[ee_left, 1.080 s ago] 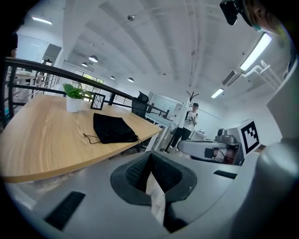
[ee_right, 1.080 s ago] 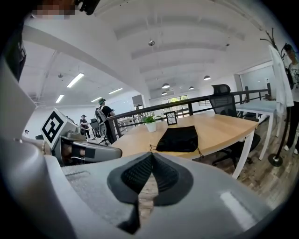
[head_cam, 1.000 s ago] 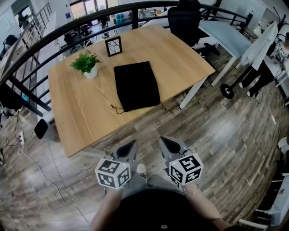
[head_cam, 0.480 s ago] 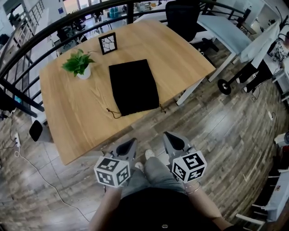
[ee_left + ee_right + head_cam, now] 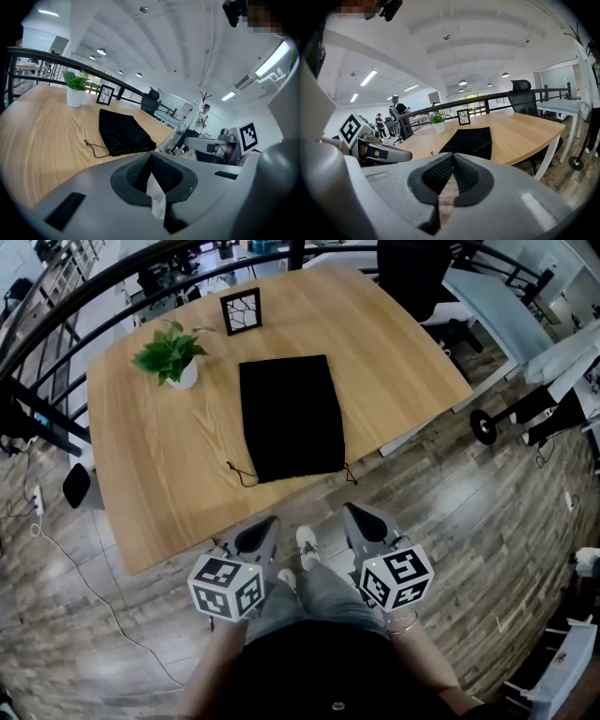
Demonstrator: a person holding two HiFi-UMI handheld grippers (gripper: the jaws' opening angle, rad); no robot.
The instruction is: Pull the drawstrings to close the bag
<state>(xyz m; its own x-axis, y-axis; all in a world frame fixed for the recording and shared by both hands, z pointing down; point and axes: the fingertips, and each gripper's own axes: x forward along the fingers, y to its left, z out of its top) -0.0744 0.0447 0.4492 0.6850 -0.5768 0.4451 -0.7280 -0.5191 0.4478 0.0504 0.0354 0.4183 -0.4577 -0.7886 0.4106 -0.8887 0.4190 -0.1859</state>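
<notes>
Probably soft and light: best taken by the drawstrings at the near edge of the black bag (left gripper, right gripper closed, empty).

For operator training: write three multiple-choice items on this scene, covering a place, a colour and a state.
1. Where does the potted plant stand? A on the floor; B on the table, left of the bag; C on the bag.
2. What colour is the bag? A red; B white; C black.
3. How do the jaws of the left gripper and right gripper stand? A both shut, empty; B both shut on cords; C both wide open.
Key: 1 B, its pot rests on the wood beside the bag; 2 C, black in every view; 3 A, each gripper view shows jaws together, nothing between.
</notes>
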